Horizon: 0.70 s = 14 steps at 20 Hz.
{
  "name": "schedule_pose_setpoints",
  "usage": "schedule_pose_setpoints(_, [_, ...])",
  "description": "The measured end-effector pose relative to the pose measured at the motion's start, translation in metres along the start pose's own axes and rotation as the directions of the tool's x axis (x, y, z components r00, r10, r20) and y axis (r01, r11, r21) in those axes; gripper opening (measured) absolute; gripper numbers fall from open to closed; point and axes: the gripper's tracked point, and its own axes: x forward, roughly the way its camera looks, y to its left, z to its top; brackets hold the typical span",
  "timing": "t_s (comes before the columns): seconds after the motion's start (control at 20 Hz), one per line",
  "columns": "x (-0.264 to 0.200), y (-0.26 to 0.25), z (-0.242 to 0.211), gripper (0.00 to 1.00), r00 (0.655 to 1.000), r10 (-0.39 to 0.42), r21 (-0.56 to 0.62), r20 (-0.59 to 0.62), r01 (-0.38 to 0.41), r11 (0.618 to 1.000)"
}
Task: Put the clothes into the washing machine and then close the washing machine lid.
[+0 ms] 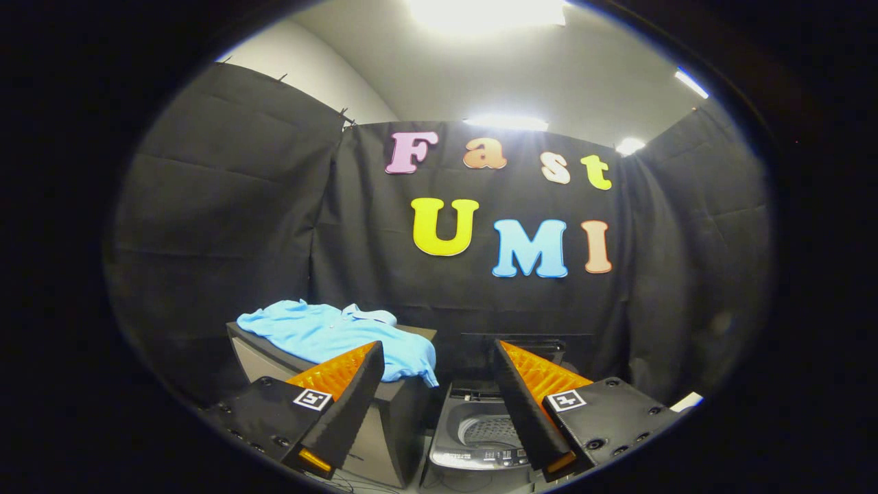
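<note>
Spread wide and empty, my jaws hang ahead of the work. Beyond the left finger a light blue polo shirt lies draped over a grey box; beside it the washing machine stands lid-up, ready for loading.

A blue shirt drapes over a dark stand.

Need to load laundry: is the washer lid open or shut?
Open: the washing machine shows its drum, lid raised behind. Open gripper holds nothing.
</note>
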Motion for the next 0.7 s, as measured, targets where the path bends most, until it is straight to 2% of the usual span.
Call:
schedule_pose_setpoints(0.4, [0.057, 0.042, 0.015, 0.98, 0.994, 0.105, 0.021, -0.016, -0.104, 0.994])
schedule_pose_setpoints(0.7, [0.096, 0.082, 0.017, 0.98, 0.977, 0.205, 0.02, -0.053, -0.204, 0.979])
